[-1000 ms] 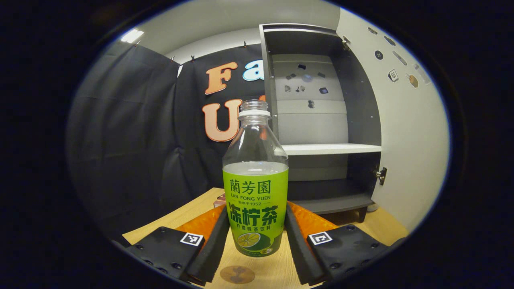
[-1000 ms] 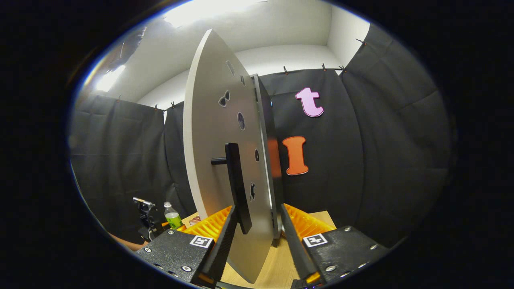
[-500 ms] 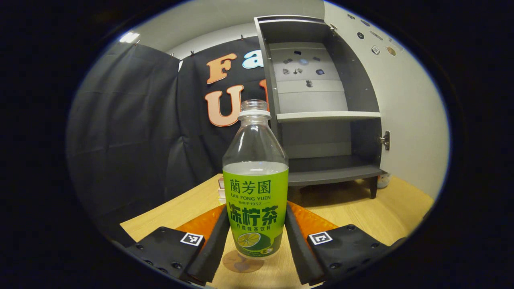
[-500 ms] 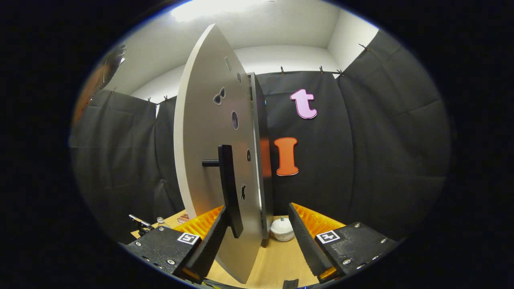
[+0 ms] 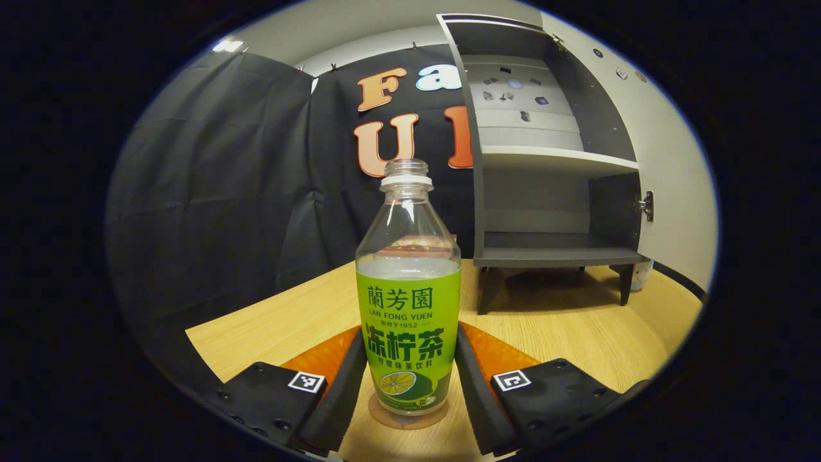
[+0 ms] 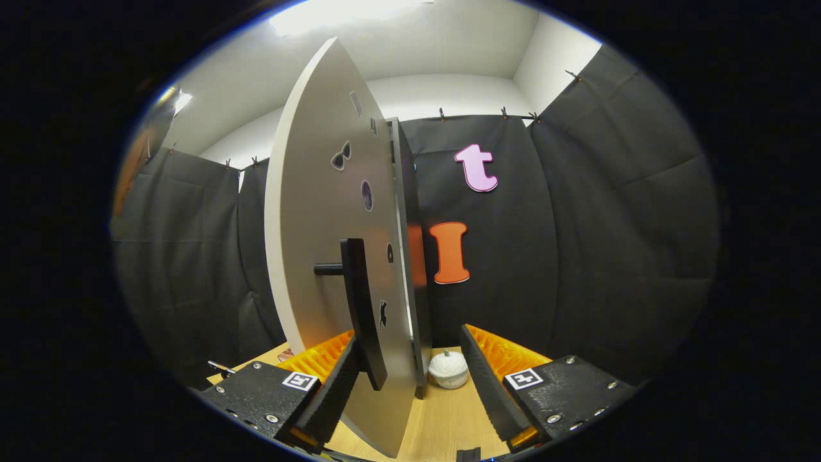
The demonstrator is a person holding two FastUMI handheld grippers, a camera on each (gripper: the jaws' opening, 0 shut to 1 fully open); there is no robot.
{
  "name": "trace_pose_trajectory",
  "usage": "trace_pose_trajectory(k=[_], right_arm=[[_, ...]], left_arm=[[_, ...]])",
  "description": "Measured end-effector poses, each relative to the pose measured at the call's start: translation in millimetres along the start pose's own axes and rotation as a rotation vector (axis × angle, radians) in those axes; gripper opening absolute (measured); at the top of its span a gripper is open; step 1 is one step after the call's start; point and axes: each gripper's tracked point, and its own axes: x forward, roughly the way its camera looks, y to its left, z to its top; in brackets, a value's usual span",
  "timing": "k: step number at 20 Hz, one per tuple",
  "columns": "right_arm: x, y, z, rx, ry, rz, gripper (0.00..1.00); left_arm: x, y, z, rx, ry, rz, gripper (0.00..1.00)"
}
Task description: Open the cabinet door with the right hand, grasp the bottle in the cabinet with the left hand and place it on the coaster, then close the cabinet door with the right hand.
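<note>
Left gripper [image 5: 410, 385] pinches the green-labelled bottle [image 5: 408, 301] upright between both fingers, its base apparently resting on the round coaster [image 5: 410, 418] directly beneath, though contact is hard to confirm. Ahead to its right the cabinet [image 5: 551, 160] stands open. Right gripper [image 6: 410, 391], fingers spread, straddles the door [image 6: 333, 256] edge beside its handle [image 6: 359, 308]; releasing the bottle and closing the door remain.

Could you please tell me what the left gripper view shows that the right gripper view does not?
Left gripper view: the left gripper clamps the clear plastic bottle with a green label on the round brown coaster, with the grey cabinet's open shelves behind. Right gripper view: the open right gripper straddles the door's black bar handle. Shared: the white cabinet door and light wooden table.
</note>
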Motion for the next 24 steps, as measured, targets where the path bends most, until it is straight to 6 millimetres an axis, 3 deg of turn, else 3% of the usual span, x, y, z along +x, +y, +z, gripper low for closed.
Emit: trace_pose_trajectory(k=[7,12,17,20,24], right_arm=[[-0.3,-0.9,2.0,-0.025,0.004,-0.006,0.92],[2.8,-1.0,1.3,-0.009,0.001,0.02,0.91],[4.5,-2.1,0.9,0.033,-0.008,0.053,0.93],[3.3,-1.3,0.1,0.035,-0.015,0.072,0.93],[-5.7,0.5,10.9,0.044,-0.056,0.114,0.95]], left_arm=[[7.3,-11.0,-22.5,0.035,0.009,-0.015,0.81],[4.7,-10.1,-26.1,0.041,0.014,-0.005,0.83],[1.5,-11.9,-13.3,0.067,0.035,-0.009,0.85],[-4.1,-10.9,-2.8,0.097,0.044,-0.013,0.93],[-15.0,-13.1,21.2,0.112,0.039,-0.025,0.92]])
